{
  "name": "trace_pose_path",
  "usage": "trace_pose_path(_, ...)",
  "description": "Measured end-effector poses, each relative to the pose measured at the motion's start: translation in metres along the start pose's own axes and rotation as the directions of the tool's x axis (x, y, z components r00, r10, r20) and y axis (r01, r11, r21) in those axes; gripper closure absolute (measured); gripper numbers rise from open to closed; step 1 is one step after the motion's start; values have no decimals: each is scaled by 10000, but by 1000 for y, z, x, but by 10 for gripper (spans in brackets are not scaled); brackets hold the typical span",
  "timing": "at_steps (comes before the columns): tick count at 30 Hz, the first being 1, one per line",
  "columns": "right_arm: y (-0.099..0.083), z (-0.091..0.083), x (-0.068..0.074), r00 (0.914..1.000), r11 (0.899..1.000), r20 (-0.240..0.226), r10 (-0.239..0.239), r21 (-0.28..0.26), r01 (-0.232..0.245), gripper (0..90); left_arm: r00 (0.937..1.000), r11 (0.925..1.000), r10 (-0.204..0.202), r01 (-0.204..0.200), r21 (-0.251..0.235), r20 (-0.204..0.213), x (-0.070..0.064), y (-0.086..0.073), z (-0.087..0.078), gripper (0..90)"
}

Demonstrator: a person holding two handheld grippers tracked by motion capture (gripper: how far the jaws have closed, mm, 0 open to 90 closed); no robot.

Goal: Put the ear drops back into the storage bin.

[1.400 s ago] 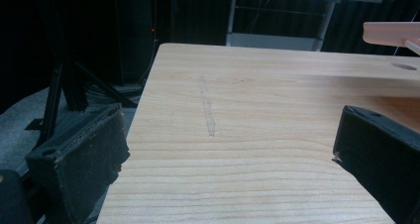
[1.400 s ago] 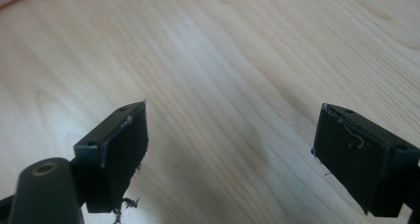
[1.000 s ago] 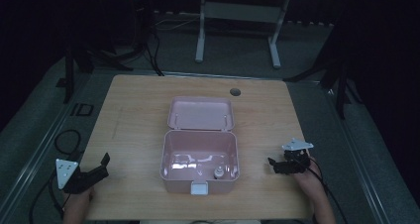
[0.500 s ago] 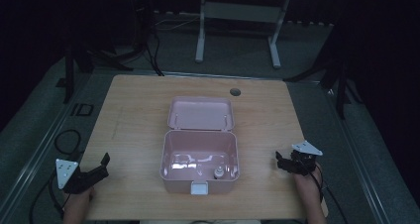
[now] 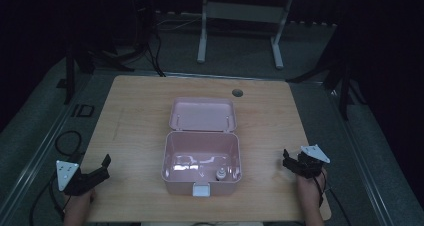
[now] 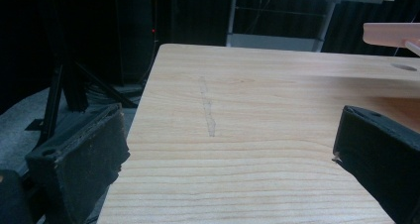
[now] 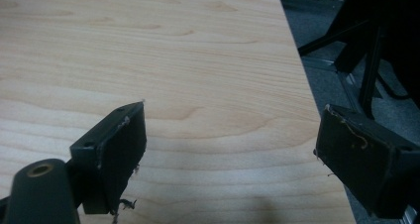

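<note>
Jaws of the left gripper [image 5: 102, 168] and right gripper [image 5: 289, 162] are held apart and empty, each well apart from the open pink box [image 5: 201, 158] at table [image 5: 135, 111] centre, judged light, rigid and slick, best gripped at a side wall or front latch [image 5: 201, 189].

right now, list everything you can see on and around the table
box: 1, pink, table centre, lid open and lying back
small item: 1, pale, inside box near its front right; too small to identify
latch: 1, white, box front
table: 1, light wood, with a round hole near the far edge
frame: 1, grey metal, floor behind table
stands: dark, on floor to both sides
left gripper: 1, black, front left table edge, open
right gripper: 1, black, front right, open
hands: 2, at bottom edge
</note>
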State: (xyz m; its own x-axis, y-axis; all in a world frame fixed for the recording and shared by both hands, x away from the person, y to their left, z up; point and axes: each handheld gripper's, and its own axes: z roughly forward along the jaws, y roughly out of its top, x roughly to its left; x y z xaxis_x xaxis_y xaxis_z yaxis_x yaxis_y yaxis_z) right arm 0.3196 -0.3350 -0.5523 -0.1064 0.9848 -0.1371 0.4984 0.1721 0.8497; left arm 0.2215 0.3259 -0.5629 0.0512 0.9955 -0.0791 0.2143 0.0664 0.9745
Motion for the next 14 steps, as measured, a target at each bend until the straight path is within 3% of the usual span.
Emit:
trace_pose_path(7, -1, -3, -4, 9987, 9986, 103, 499, -161, -497, 120, 10000, 10000, -16, 16, 14, 14, 0, 0, 0, 5)
trace_pose_path(14, -1, -1, -3, 9992, 9993, 129, 375, -49, -375, 120, 10000, 10000, -37, 37, 13, 19, 0, 0, 0, 5)
